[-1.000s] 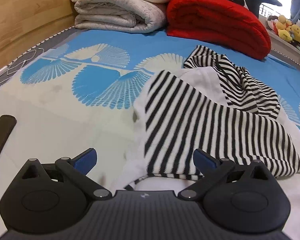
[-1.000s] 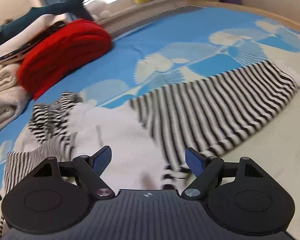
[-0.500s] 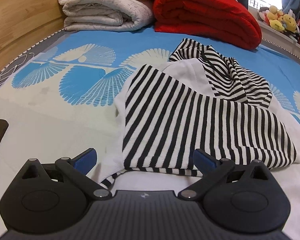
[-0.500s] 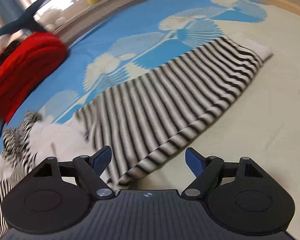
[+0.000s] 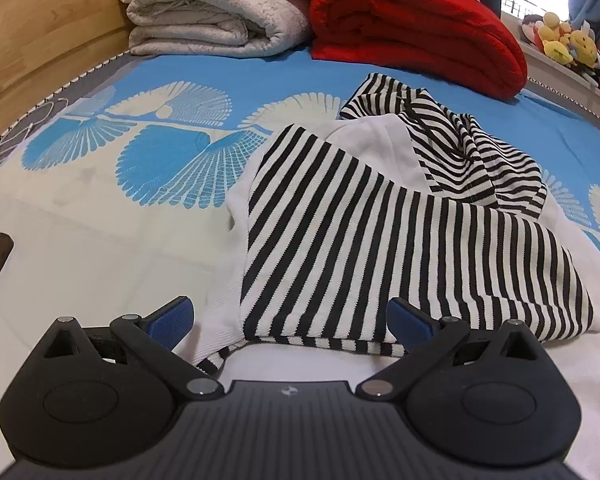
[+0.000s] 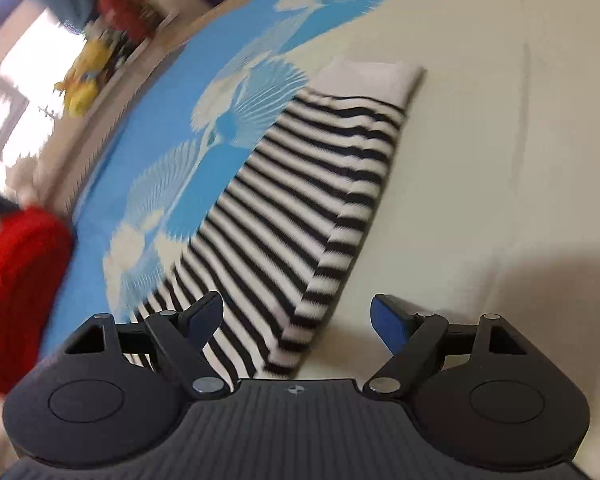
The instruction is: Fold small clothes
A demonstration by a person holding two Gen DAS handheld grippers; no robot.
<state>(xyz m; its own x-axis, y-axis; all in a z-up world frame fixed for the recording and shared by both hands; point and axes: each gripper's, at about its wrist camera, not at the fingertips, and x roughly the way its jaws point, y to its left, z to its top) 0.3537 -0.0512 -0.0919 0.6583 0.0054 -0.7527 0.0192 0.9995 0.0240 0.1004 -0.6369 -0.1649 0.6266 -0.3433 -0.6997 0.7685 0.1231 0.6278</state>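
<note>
Right in front of the left gripper (image 5: 290, 318), jaws wide and holding nothing, a black-and-white striped top (image 5: 380, 240) lies rumpled on the blue-patterned bedsheet (image 5: 160, 160). Right gripper (image 6: 298, 320) is wide open too, empty, over its flat striped sleeve (image 6: 300, 208). Farther back sits a red blanket (image 5: 416, 28).
</note>
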